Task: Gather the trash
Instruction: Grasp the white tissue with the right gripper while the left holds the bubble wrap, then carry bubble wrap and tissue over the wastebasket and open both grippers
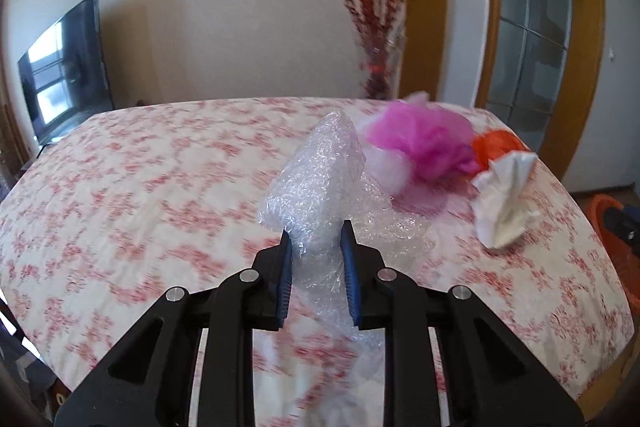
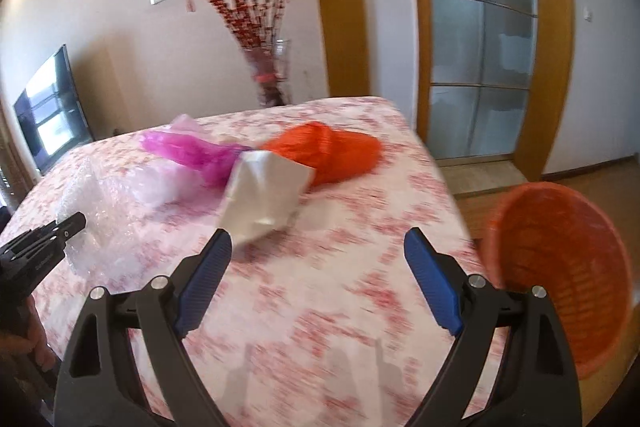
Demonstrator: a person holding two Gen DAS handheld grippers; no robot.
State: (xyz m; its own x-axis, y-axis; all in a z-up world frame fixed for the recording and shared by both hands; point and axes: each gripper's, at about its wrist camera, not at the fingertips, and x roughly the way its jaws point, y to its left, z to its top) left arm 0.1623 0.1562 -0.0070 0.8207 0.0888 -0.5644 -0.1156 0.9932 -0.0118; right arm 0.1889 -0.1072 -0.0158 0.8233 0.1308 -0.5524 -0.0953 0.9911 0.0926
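Bubble wrap (image 1: 316,183) stands clamped between the left claw (image 1: 316,247) pads at frame centre above the table (image 1: 120,187). Right claw (image 2: 318,251) gapes wide and empty; crumpled tissue (image 2: 264,195) lies just ahead, upper-left of it, orange basket (image 2: 560,267) at right.

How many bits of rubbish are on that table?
5: bubble wrap in the left tongs, white tissue, magenta bag, orange bag, pale bag. More may be hidden.
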